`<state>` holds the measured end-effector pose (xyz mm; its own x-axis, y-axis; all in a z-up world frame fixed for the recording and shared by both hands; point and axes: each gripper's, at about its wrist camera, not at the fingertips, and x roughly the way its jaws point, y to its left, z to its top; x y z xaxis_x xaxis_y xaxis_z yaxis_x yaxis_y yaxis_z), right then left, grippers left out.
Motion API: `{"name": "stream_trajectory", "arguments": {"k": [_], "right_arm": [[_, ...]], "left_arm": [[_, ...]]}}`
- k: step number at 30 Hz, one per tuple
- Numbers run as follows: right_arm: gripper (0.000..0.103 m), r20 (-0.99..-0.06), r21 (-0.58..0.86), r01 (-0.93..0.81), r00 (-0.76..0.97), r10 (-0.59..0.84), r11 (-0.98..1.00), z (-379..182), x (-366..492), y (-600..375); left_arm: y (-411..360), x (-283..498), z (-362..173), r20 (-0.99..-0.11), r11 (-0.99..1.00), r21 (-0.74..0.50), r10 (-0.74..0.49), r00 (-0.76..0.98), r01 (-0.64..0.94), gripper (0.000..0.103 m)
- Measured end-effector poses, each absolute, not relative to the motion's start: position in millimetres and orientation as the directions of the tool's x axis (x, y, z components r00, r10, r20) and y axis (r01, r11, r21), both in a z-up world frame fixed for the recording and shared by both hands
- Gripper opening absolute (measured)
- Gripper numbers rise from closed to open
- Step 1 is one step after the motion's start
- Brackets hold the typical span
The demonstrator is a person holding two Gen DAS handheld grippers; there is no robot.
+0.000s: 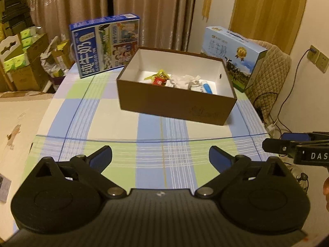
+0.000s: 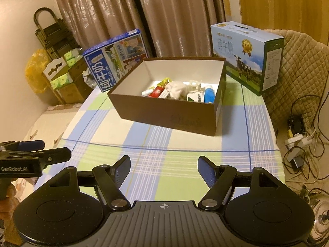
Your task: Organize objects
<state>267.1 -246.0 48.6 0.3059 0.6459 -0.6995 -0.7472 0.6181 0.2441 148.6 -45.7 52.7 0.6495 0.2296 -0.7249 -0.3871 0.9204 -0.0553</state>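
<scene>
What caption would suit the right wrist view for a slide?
Right gripper open and empty above the checked tablecloth, facing a brown box of small items between two milk cartons.

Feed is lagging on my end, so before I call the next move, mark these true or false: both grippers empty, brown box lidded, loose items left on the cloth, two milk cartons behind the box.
1. Both the left gripper and the right gripper are empty. True.
2. The brown box has its lid on. False: it is open, with small items inside.
3. Loose items lie on the checked tablecloth in front of the box. False: none show there.
4. Two milk cartons, dark blue and light blue, stand behind the box. True.
</scene>
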Motion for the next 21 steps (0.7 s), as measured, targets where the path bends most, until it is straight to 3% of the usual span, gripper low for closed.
{"name": "stream_trajectory", "arguments": {"k": [21], "right_arm": [[0.070, -0.702, 0.240, -0.751, 0.303, 0.644, 0.615, 50.9, 218.4, -233.1]], "left_arm": [[-36.1, 107.7, 51.8, -0.748, 0.913, -0.051, 0.234, 0.621, -0.405, 0.099]]}}
